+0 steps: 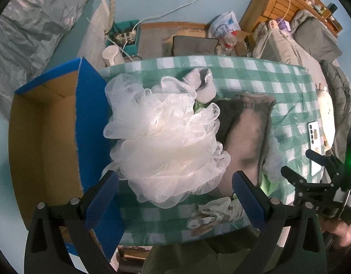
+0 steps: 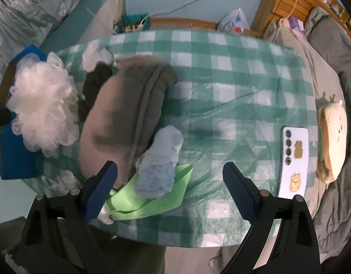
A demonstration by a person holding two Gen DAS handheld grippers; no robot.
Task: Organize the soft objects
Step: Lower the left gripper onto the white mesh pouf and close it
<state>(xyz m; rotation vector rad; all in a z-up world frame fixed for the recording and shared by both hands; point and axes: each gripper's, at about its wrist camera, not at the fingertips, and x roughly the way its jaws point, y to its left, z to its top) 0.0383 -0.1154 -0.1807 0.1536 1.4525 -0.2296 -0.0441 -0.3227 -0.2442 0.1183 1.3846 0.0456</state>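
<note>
White mesh, bunched into a bath pouf (image 1: 166, 137), sits near the left end of the checked tablecloth (image 1: 255, 73), right beside the open cardboard box (image 1: 45, 137) with blue outer walls. It is roughly round, so it has no clear long axis and points nowhere in particular. The left gripper (image 1: 175, 196) hangs above it with both blue pads spread wide, holding nothing, the pouf just ahead of the gap. A gripper closing from here may catch only the outer frills, which would likely let the light ball slip free or drag across the cloth.

Next to the pouf lies a grey cushion (image 2: 120, 118), its long axis running away from the person. A pale blue sock (image 2: 159, 164) rests against the cushion on a green ribbon (image 2: 152, 203), lengthwise away from the near edge. The right gripper (image 2: 170, 189) is above it, jaws wide and empty; it could pinch the ribbon along with the sock.
</note>
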